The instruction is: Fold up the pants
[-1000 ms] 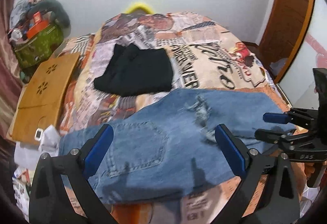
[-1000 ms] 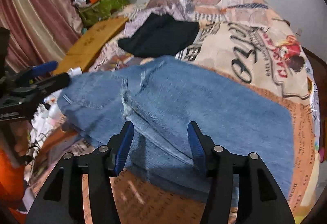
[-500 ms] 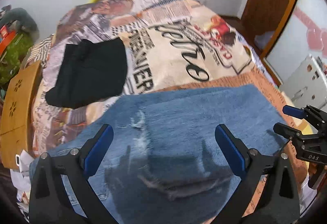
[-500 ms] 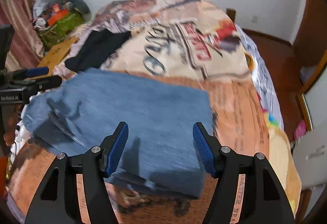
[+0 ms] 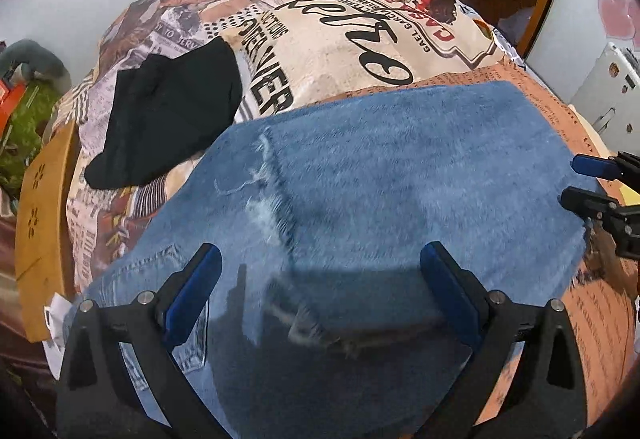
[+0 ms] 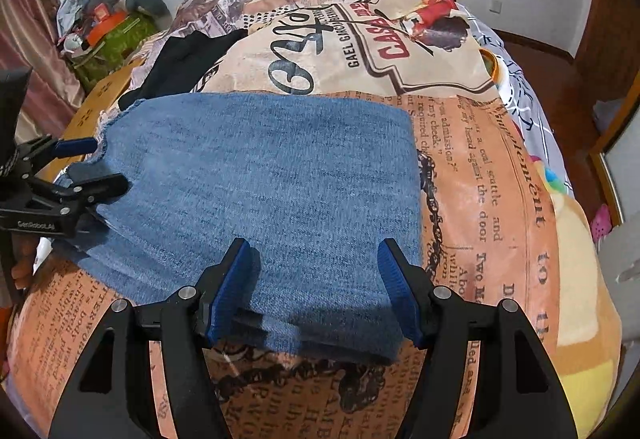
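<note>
With both claws gaping and empty over the jeans (image 5: 360, 175) folded on the bed (image 6: 500, 199), left claw (image 5: 320, 291) and right claw (image 6: 316, 287), I might pinch one layer only, undoing the fold.

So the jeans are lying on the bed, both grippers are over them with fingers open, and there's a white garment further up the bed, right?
Not quite: the garment further up the bed is black, not white, as the left wrist view shows. The rest holds: the jeans lie on the bed, and the left gripper and right gripper are over them with fingers open.
</note>
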`<state>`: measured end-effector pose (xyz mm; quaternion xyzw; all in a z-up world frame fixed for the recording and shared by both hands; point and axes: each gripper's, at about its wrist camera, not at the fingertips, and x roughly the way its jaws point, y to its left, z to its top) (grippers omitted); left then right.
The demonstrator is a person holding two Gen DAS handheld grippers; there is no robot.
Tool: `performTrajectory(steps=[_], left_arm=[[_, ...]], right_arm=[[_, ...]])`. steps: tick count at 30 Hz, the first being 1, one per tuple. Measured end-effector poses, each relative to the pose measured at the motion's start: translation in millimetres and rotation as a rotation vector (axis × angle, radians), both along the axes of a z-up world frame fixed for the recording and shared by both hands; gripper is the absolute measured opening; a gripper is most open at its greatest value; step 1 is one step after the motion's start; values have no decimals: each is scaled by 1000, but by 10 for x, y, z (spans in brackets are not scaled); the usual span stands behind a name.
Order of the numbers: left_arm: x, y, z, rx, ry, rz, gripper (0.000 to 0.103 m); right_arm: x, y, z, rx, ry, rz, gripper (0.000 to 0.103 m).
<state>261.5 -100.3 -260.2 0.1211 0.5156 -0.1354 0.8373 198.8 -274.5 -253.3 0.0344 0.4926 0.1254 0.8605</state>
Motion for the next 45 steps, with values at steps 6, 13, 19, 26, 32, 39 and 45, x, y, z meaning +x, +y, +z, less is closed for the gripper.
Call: performTrajectory(steps=[6,13,19,26,32,39,45], left_arm=[[-189,185,74,-51,-47,27,101],[-353,437,266,-45,-118,91,101],[-438,943,547,-69,-208,230,101],[-660,1643,729,-86,-288,387,103],[-859,2180,533,-112,-220,507,103],[-1021,2746,39,-252,-15,651,103],[-1143,2961,-441,-501,179,740,103]], right_arm=[[-75,-9,40,-16,-7,-13,62],[-54,53,133,-48,6,-30,64],[-26,250,393,-70,-64,11,72],[36,621,672,-75,-175,94,83],[144,987,566,-69,-162,143,84],[230,1321,179,-110,-46,193,84],[234,1320,56,-81,30,209,87]])
